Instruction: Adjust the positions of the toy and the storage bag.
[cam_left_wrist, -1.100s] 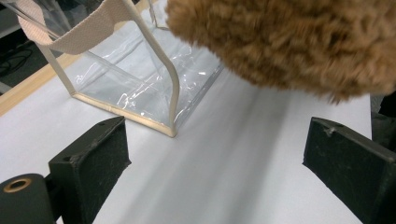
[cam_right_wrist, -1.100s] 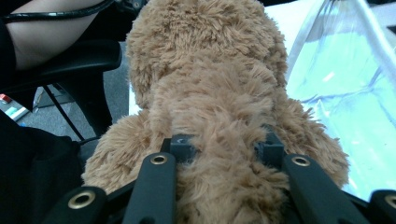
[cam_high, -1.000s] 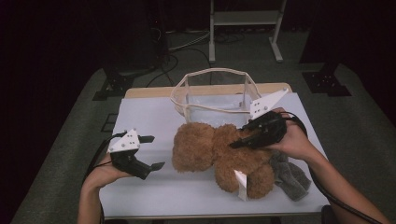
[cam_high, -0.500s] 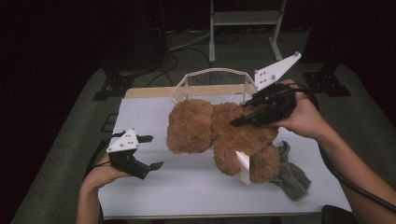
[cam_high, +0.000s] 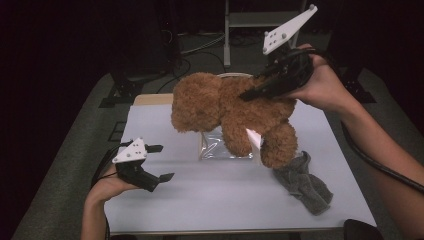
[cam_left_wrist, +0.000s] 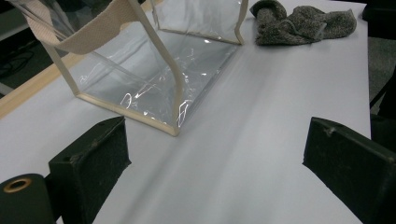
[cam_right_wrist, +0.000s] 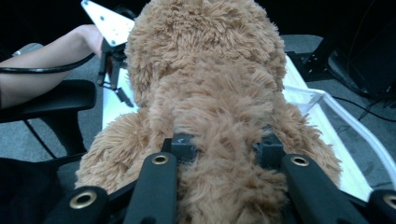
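A brown teddy bear hangs in the air above the white table. My right gripper is shut on the plush of its back, high at the right. In the right gripper view the fur bulges between the two jaws of the right gripper. A clear bag with beige trim stands open under the bear. My left gripper rests low at the table's left with its jaws wide apart. The left gripper holds nothing in its own view, and the bag is ahead of it.
A crumpled grey cloth lies on the table at the right, below the bear's leg; it is also at the far end of the left gripper view, grey cloth. A metal shelf frame stands behind the table. Cables trail on the floor.
My right gripper has risen with the teddy bear, lifting it off the table and baring the clear bag beneath. The left gripper has stayed where it was.
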